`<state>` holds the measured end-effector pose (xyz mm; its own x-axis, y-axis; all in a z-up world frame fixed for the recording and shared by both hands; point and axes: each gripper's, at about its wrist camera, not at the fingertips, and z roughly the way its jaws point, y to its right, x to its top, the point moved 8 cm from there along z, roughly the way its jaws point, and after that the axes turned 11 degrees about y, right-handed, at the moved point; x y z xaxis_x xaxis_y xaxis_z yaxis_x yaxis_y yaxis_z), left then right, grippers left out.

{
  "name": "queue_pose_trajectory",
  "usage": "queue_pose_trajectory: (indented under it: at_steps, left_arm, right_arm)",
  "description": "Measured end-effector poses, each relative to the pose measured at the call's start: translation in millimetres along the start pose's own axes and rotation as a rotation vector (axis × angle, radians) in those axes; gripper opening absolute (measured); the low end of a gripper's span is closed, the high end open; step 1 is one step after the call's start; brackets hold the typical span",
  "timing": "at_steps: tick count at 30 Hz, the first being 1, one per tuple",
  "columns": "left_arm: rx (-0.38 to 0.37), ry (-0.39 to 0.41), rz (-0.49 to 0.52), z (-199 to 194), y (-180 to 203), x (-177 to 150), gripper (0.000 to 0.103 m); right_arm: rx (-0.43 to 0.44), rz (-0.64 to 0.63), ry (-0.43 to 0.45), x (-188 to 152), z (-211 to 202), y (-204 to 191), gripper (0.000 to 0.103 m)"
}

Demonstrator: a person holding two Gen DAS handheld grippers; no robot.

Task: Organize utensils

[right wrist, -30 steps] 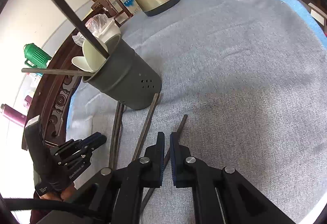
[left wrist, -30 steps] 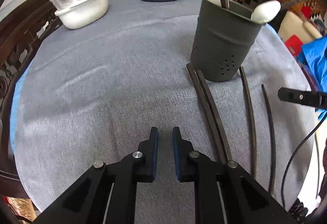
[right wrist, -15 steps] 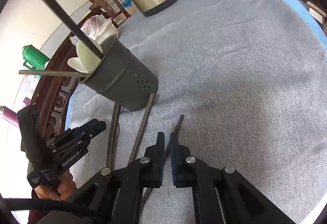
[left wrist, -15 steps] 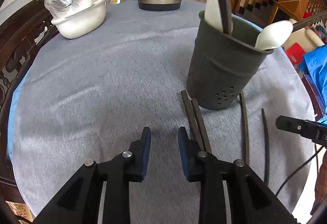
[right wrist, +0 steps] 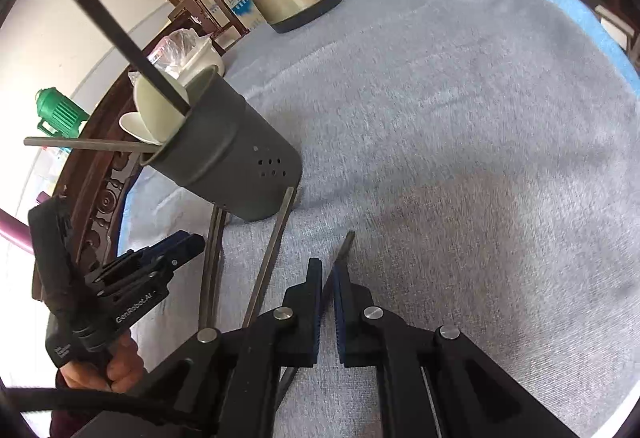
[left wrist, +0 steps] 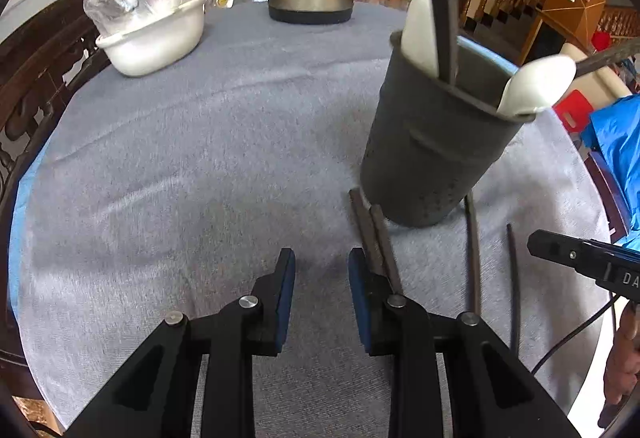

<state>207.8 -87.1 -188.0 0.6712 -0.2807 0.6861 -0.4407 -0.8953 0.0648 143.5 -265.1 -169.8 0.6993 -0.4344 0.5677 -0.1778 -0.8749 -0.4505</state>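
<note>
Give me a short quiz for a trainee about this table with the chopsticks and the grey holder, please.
1. True or false: the jaws of the left gripper stand open, with nothing between them.
2. How many chopsticks lie flat on the tablecloth? A) two B) four C) six
3. Fill in: the two white spoons stand in the dark grey ____.

Key: 1 true; 2 B; 3 utensil holder.
</note>
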Motion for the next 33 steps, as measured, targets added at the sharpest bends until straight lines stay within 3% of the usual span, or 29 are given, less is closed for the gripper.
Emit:
queue_pose_trajectory:
  at_steps: [5, 13, 19, 20, 22, 23, 27, 33]
  left_arm:
    - [-0.006, 0.002, 0.021, 10, 4, 9, 0.028]
    - [-0.002, -0.018, 0.023, 39, 1, 19, 0.028]
    - [-0.005, 0.003, 0.042, 44, 2, 20, 0.028]
    - [-0.008, 0.004, 0.043, 42, 3, 19, 0.027]
    - [-0.011, 0.005, 0.052, 41, 3, 18, 0.01]
    - [-0.017, 0.005, 0.053, 40, 3, 17, 0.009]
    - [-0.027, 0.016, 0.038, 25, -3, 7, 0.007]
    - [-0.061, 0.013, 0.031, 10, -8, 4, 0.006]
  right_arm:
    - [-0.031, 0.009, 0.025, 13, 1, 5, 0.007]
    - [-0.071, -0.001, -0.078, -3, 19, 0, 0.007]
    - [-0.144, -0.076, -0.076, -3, 26, -10, 0.01]
    - [-0.156, -0.1, -0.074, -2, 27, -12, 0.01]
    - [-0.175, -0.147, -0.067, -2, 28, -16, 0.008]
    - [-0.185, -0.168, -0.06, -2, 28, -18, 0.007]
    - [-0.154, -0.149, -0.038, -4, 24, -22, 0.002]
    - [-0.092, -0.145, 0.01, 0, 6, -29, 0.002]
